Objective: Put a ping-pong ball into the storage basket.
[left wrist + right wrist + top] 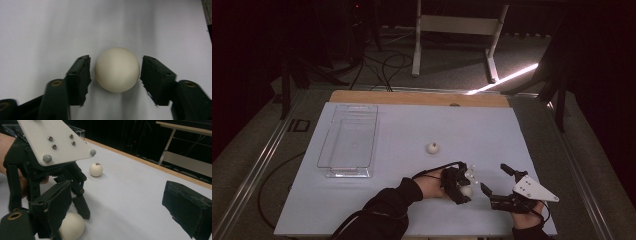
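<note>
Your left gripper (116,72) stands released, jaws flanking the ball (117,70) on the sheet (37,30), not touching. Light, smooth, likely to roll: clamp across its middle. Right gripper (497,181) spread, empty.

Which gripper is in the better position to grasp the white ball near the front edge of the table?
The left gripper. Its jaws already stand open on either side of the white ball, with small gaps. The right gripper is open too, but it sits beside that ball with nothing between its jaws.
</note>
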### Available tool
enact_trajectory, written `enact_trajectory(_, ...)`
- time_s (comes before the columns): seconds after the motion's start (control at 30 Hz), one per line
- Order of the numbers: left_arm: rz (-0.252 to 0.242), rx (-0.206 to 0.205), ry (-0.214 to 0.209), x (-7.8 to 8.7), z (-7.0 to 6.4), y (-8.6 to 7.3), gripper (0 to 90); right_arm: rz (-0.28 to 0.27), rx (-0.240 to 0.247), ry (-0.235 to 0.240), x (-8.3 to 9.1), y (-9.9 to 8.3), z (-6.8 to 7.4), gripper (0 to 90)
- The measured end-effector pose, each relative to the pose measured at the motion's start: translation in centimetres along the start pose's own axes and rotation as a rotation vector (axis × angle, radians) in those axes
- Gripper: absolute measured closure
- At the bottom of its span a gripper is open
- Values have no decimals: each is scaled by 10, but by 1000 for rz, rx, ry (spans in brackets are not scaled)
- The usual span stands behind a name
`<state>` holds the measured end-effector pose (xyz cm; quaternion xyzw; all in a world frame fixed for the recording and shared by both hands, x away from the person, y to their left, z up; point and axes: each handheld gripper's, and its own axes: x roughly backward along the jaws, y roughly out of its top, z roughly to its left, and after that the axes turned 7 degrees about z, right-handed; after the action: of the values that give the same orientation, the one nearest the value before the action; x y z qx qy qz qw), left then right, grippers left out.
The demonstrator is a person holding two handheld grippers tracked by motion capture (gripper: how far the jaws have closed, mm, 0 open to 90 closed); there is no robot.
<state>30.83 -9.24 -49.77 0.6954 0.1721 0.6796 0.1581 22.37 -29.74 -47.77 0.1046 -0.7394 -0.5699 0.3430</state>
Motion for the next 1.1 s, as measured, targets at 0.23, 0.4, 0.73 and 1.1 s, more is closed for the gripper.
enact_trajectory(0.23, 9, -10, -5, 0, 1, -1, 514, 1, 0, 0, 0, 0, 0, 91)
enact_trajectory(0.4, 11, -14, -18, 3, 1, -1, 520, 2, 1, 0, 0, 0, 0, 91)
enact_trajectory(0.73, 17, -43, -41, 16, 0, -1, 523, 2, 1, -1, 0, 0, 0, 91)
enact_trajectory(1.1, 34, -96, -63, 31, -3, -5, 524, 5, 1, 0, -1, 1, 2, 91)
